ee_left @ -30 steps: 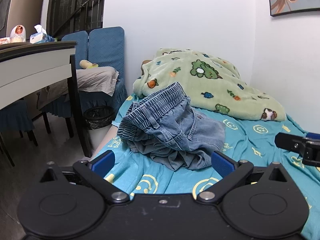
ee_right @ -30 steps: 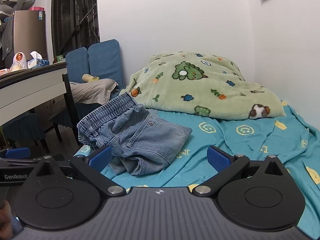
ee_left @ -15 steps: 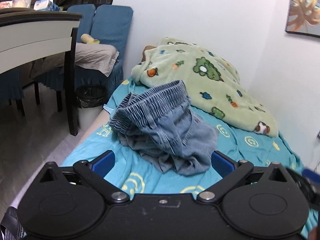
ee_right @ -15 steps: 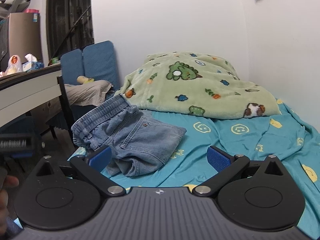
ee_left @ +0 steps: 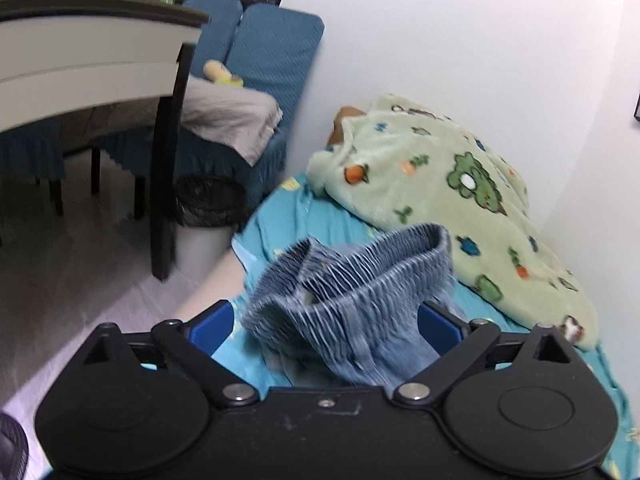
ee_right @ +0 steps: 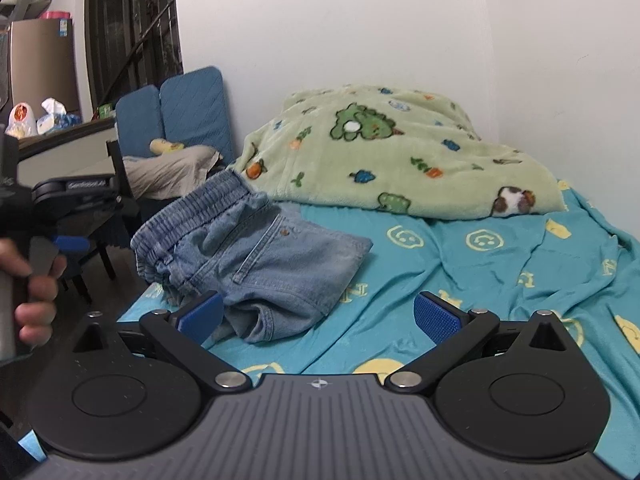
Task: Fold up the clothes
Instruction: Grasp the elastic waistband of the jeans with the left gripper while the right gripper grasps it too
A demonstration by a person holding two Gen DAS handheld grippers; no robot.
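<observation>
Crumpled blue denim shorts [ee_right: 260, 256] with an elastic waistband lie in a heap near the left edge of the bed. In the left wrist view the waistband [ee_left: 352, 276] fills the space between my open left gripper's [ee_left: 324, 320] blue fingers, very close. The left gripper also shows at the left of the right wrist view [ee_right: 72, 216], held by a hand beside the shorts. My right gripper [ee_right: 320, 316] is open and empty, low over the sheet just in front of the shorts.
The bed has a teal smiley-print sheet [ee_right: 480, 272]. A green cartoon blanket [ee_right: 392, 156] is piled at the head by the white wall. Left of the bed stand a black bin [ee_left: 212, 200], blue chairs [ee_left: 256, 52] and a dark-legged table [ee_left: 92, 60].
My left gripper has moved forward and leftward right up to the shorts' waistband, which now sits between its fingers. My right gripper has crept slightly closer. The shorts have not moved.
</observation>
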